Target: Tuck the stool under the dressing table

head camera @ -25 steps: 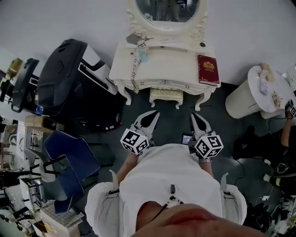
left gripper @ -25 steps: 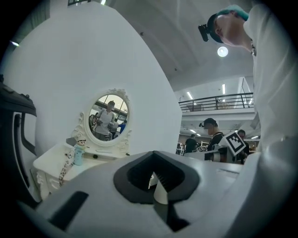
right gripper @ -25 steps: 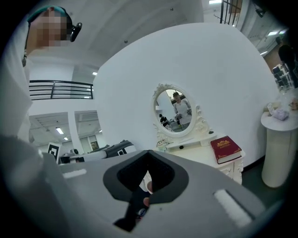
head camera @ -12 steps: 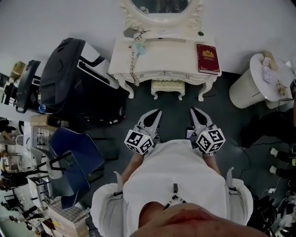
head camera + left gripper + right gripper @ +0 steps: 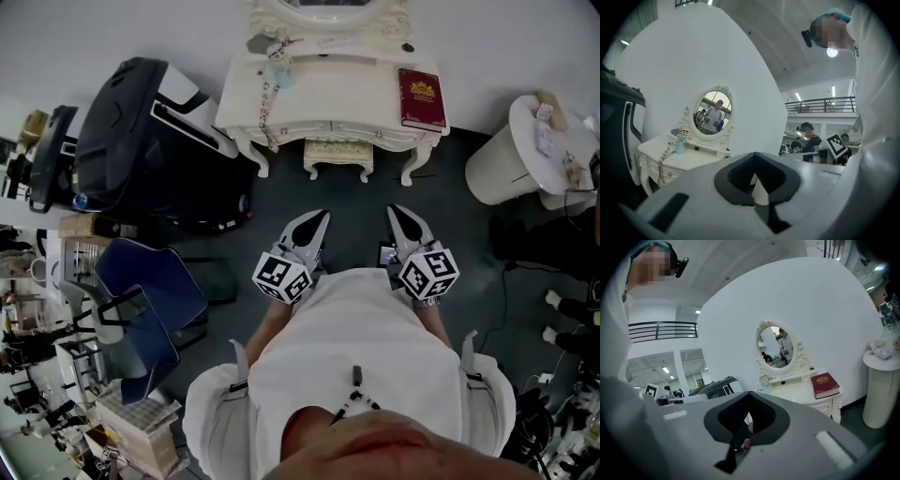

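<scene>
Stool (image 5: 337, 156): stood tucked between the front legs of the dressing table (image 5: 347, 92), upper centre. You held left gripper (image 5: 320, 218) and right gripper (image 5: 396, 213) clenched, empty, well apart from it; the job looked done.

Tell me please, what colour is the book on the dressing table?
Book: dark red, gold emblem; clearest in head view.

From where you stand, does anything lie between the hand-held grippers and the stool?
Nothing visible does: only bare floor separates the left hand-held gripper, the right hand-held gripper and the stool, which sits under the dressing table.
</scene>
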Demonstrator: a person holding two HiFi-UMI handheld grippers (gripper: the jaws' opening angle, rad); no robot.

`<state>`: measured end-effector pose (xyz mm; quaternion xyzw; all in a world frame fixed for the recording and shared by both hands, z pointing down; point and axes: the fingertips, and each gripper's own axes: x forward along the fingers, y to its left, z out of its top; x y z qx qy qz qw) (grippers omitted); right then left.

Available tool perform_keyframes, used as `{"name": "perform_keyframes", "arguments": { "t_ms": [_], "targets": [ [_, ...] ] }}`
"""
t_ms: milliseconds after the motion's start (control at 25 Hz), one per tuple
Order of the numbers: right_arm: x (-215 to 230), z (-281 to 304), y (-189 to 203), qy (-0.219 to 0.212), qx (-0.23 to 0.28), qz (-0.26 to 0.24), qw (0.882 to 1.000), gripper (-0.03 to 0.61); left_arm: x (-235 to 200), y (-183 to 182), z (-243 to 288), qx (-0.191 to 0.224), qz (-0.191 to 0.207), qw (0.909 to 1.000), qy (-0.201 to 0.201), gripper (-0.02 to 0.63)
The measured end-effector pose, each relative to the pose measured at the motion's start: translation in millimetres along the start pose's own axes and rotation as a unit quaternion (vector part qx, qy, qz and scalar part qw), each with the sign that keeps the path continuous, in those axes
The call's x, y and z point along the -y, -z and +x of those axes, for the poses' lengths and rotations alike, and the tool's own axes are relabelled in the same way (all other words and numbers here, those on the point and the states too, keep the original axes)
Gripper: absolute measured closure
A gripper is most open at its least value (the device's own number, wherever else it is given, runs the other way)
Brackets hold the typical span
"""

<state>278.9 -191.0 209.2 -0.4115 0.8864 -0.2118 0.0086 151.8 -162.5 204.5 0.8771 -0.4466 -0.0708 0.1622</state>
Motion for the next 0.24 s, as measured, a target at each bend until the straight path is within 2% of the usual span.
{"name": "perform_keyframes", "arguments": {
  "t_ms": [240],
  "targets": [
    [2.1, -3.9, -0.5, -0.005, 0.0, -0.002, 1.0, 0.572, 3.4, 5.7, -0.9, -0.001, -0.006, 0.9999, -0.01, 0.606]
  ]
}}
